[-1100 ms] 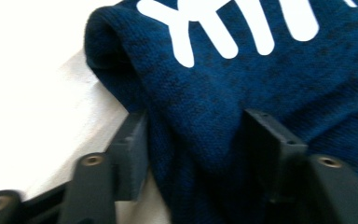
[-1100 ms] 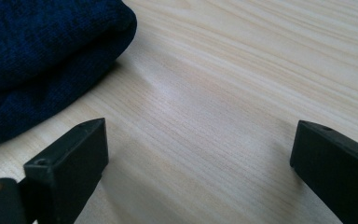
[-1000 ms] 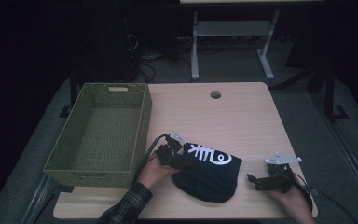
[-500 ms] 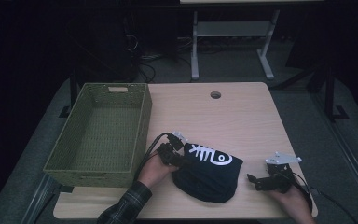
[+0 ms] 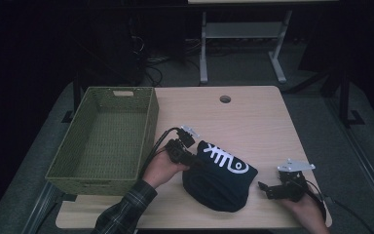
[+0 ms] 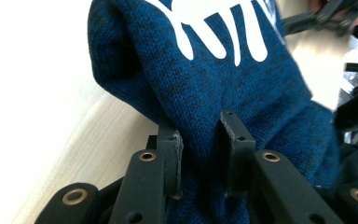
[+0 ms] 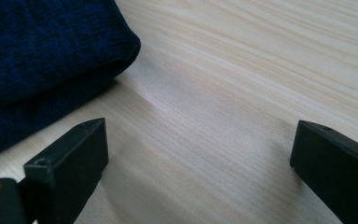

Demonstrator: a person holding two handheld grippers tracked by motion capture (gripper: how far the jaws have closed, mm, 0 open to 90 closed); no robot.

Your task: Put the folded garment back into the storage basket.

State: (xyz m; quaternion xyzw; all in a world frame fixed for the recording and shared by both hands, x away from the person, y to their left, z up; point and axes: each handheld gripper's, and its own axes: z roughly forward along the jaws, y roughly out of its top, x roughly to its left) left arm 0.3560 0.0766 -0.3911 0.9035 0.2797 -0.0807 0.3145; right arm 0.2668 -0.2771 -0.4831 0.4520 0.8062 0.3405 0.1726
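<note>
A person's left tool [image 5: 191, 160] has just closed its jaws on a fold at the edge of a folded dark blue knitted garment with a white fishbone print [image 5: 220, 180] and, compared with a second ago, raised that edge off the light wooden tabletop [image 5: 253, 117], a likely start to moving it to the empty green woven basket [image 5: 108, 138] just beside. The soft bundle lies near the tabletop's front edge, between the hands. The right tool [image 5: 266, 189] rests beside it, jaws wide and empty.
</note>
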